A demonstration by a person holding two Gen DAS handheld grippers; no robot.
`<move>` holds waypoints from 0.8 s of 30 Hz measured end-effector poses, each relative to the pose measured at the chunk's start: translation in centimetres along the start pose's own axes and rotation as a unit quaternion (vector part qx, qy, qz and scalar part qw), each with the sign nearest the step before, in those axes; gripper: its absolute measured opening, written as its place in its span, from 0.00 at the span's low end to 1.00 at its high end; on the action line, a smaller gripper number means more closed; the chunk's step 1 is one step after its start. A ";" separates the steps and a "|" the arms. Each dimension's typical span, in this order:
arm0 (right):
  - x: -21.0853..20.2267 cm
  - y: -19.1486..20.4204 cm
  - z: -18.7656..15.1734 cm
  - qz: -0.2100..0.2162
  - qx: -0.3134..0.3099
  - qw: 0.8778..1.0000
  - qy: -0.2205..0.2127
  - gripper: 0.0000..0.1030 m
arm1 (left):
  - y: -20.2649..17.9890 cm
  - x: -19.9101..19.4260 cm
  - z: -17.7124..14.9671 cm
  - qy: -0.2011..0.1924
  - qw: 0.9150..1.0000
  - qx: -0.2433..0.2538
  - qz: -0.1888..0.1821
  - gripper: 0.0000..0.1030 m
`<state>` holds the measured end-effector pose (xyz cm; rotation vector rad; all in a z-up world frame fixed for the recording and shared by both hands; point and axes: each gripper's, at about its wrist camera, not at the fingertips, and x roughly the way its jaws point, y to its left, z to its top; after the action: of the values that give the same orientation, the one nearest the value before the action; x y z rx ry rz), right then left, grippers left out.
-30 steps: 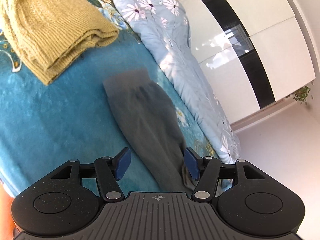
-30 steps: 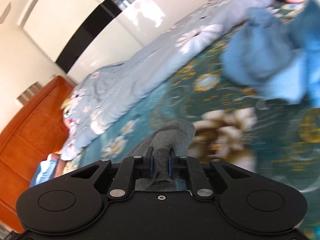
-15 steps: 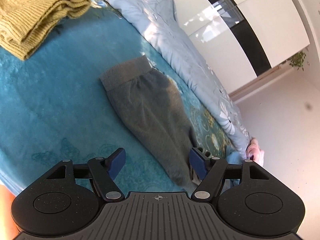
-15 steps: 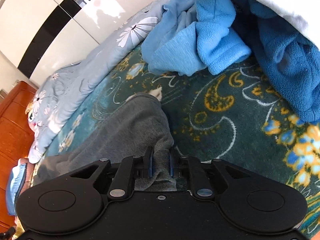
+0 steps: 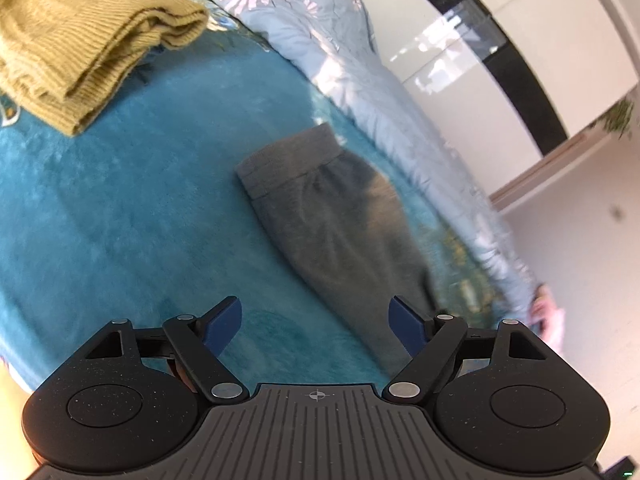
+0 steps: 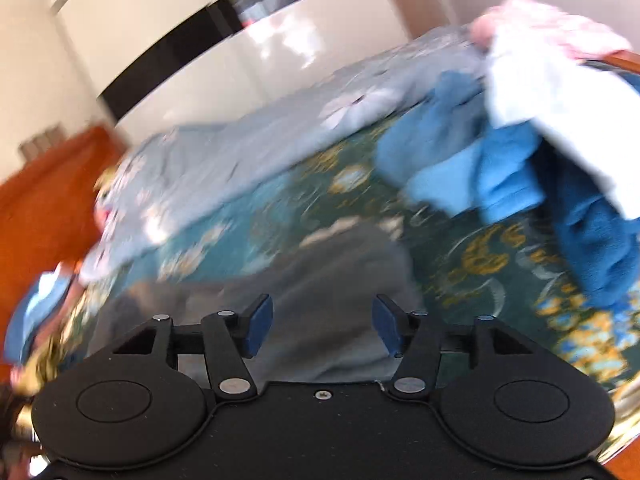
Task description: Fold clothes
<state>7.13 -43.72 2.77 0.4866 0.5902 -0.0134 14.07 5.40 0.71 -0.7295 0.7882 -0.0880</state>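
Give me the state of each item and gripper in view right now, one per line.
grey trousers: folded lengthwise, lying flat on the bedspread, released.
mustard sweater: folded, lying apart from the trousers.
blue fleece garments: crumpled heap, unfolded.
white cloth: draped over the blue heap.
floral quilt: bunched along the bed's far edge.
left gripper: open, jaws just widened, holding nothing.
right gripper: open, jaws just opened, trousers between them.

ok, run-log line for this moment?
step: release | left gripper: open, empty | right gripper: just opened, empty | grey garment: flat on bed
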 end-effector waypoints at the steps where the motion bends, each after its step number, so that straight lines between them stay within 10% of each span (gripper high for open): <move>1: 0.4 0.5 -0.4 0.000 -0.011 1.000 0.008 0.55 | 0.1 0.9 0.3 0.003 1.000 -0.002 0.001 0.77; 21: 3.4 1.4 -1.2 0.030 -0.008 0.999 0.016 0.55 | 2.7 11.7 5.6 -0.104 0.992 -0.077 0.006 0.75; 24: 4.9 3.6 -1.3 0.066 -0.038 0.997 0.022 0.56 | 3.0 12.0 5.7 -0.102 0.990 -0.094 0.012 0.41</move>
<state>11.02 -39.34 0.77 0.4522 0.5991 0.1446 25.93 6.93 -5.80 -0.8929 0.6144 0.0828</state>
